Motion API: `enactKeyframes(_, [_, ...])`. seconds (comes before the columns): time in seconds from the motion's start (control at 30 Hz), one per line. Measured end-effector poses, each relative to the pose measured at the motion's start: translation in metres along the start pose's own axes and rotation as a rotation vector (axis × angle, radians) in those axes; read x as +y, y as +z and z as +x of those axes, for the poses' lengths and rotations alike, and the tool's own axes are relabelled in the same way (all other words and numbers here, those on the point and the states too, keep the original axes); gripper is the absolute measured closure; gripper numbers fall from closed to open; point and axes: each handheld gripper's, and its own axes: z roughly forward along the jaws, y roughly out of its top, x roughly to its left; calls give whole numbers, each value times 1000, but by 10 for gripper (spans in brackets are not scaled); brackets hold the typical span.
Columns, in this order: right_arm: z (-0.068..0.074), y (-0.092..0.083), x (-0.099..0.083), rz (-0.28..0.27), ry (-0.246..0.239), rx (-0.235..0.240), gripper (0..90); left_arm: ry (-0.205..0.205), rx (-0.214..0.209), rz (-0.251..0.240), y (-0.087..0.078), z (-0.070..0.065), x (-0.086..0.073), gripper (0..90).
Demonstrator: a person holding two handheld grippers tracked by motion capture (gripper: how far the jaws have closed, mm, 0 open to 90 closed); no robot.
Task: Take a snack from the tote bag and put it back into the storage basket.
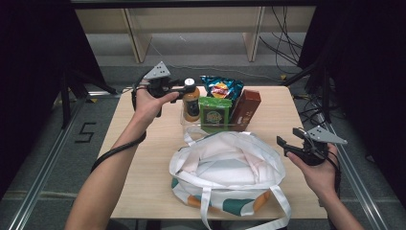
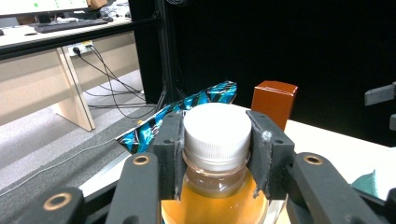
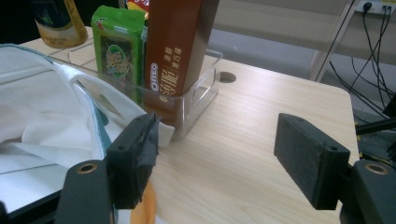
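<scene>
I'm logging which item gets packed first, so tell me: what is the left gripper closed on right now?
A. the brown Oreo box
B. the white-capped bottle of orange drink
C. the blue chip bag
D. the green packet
B. In the left gripper view the left gripper has its two black jaws pressed against either side of the bottle just under its white cap, while the chip bag and brown box lie beyond it.

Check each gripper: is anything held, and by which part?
The left gripper holds the bottle by its neck, just under the white cap. The right gripper is open over the table, holding nothing.
</scene>
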Motion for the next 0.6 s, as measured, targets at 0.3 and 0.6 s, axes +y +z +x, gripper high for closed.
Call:
enactKeyframes(0.3, [0, 0, 0, -1, -9, -6, 313, -3, 20, 25, 4, 5, -7, 589])
enactKeyframes(0.6, [-3, -1, -1, 14, -37, -12, 313, -9, 39, 38, 8, 10, -10, 589])
